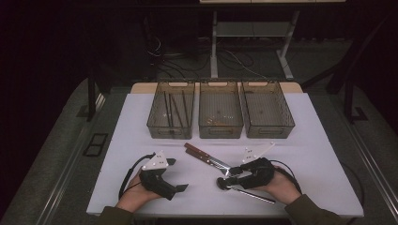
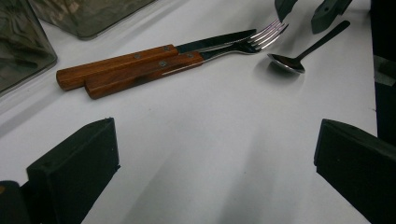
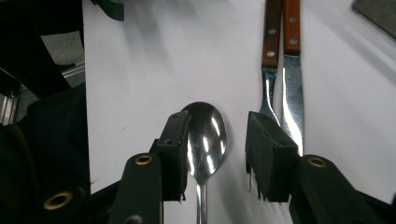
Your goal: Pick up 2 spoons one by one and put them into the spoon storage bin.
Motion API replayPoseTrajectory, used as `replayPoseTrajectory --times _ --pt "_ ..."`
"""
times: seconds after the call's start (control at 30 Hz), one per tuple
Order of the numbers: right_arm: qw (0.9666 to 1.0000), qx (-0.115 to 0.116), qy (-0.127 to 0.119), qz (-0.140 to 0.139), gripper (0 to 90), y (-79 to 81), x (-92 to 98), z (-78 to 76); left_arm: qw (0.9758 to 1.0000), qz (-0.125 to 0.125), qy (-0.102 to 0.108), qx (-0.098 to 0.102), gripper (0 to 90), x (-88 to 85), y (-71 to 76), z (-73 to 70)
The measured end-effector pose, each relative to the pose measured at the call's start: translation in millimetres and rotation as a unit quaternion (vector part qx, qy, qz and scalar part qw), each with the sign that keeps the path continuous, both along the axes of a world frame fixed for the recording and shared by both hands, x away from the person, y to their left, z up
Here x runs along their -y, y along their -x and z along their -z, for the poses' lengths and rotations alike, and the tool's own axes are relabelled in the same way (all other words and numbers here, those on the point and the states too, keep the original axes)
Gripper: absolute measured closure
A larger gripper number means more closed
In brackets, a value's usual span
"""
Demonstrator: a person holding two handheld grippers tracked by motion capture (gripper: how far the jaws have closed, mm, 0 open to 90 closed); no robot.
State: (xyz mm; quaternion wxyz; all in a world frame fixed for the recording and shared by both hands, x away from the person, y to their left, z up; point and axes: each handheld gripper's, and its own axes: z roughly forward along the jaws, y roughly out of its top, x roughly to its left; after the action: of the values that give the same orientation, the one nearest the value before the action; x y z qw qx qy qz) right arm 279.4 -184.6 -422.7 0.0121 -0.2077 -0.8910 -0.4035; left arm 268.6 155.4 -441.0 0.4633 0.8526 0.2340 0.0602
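The right gripper [image 3: 217,154] is held unclenched astride the shiny steel spoon [image 3: 205,137] lying on the white table [image 3: 149,60]. The wooden-handled fork [image 3: 270,70] just beside could be snagged. The left gripper [image 2: 215,163] is spread wide, empty.

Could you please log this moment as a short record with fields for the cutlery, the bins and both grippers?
spoon: lies on the white table, bowl between the right gripper's jaws
right gripper: jaws straddle the spoon's bowl, a gap shows on one side
fork and knife: wooden handles, side by side beside the spoon
left gripper: open over bare table
bins: three in a row at the far edge
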Motion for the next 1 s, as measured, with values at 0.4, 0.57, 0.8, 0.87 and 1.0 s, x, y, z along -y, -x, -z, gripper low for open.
replayPoseTrajectory --times 0.4,0.57,0.8,0.87,1.0 --pt "0.9997 0.003 0.022 -0.012 53.8 -2.7 -18.1 11.5 1.0000 0.001 -0.001 0.000 0.0 0.1 -0.1 0.1" --pt "0.9985 0.018 0.042 -0.030 52.6 -4.0 -22.2 16.5 1.0000 0.001 -0.001 0.000 0.0 0.1 -0.1 0.1" --pt "0.9967 0.034 0.062 -0.040 52.1 -0.5 -29.8 21.0 1.0000 0.001 -0.001 0.000 0.0 0.2 -0.1 0.1" --pt "0.9963 0.037 0.064 -0.044 52.2 0.2 -30.6 21.2 1.0000 0.001 -0.001 0.000 0.0 0.2 -0.1 0.2" --pt "0.9958 0.039 0.066 -0.049 52.8 2.2 -31.9 21.8 1.0000 0.001 -0.001 0.000 0.0 0.3 0.1 0.1"
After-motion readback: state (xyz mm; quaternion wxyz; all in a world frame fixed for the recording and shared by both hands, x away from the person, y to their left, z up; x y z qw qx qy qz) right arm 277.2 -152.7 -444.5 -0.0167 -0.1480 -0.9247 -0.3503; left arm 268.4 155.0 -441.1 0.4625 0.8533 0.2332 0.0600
